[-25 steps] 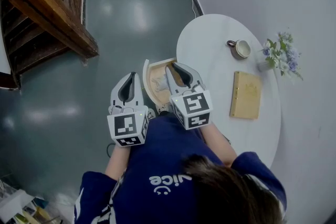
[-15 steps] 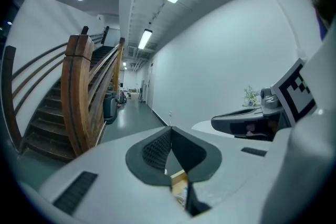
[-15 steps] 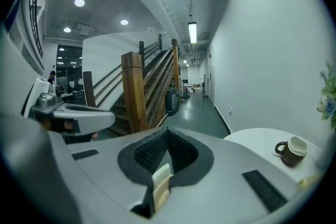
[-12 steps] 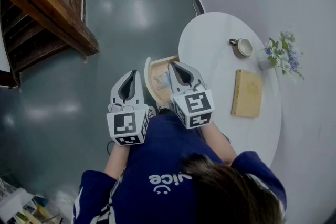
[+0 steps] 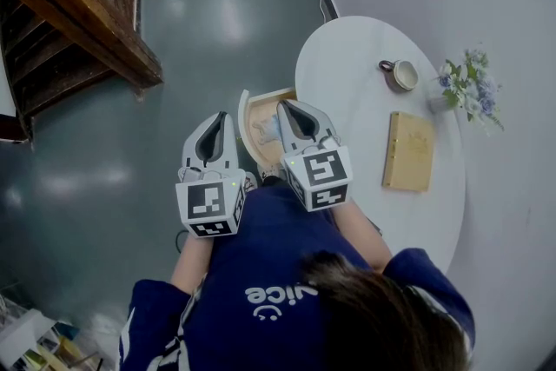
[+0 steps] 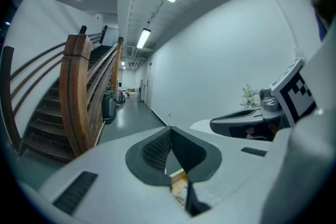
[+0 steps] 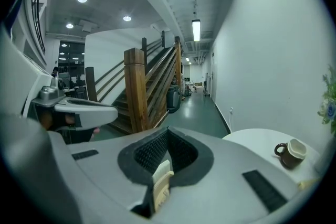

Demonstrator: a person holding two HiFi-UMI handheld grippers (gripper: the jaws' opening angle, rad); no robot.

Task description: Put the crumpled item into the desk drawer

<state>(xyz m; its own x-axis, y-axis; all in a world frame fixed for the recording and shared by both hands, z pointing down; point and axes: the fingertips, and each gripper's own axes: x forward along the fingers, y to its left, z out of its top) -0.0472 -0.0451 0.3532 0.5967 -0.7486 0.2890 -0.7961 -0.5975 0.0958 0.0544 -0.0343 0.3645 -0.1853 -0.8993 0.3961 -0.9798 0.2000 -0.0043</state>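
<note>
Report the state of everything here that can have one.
Drawer: pulled open, a pale thing inside.
Left gripper: shut, empty.
Right gripper: shut, empty, above the drawer.
Cup: upright on the table.
Book: closed, lying flat on the table.

Your desk drawer stands pulled open from the near edge of the white table. It is a light wooden tray with a curved white front. The crumpled item lies inside it, pale and bluish, too small to make out further.
</note>
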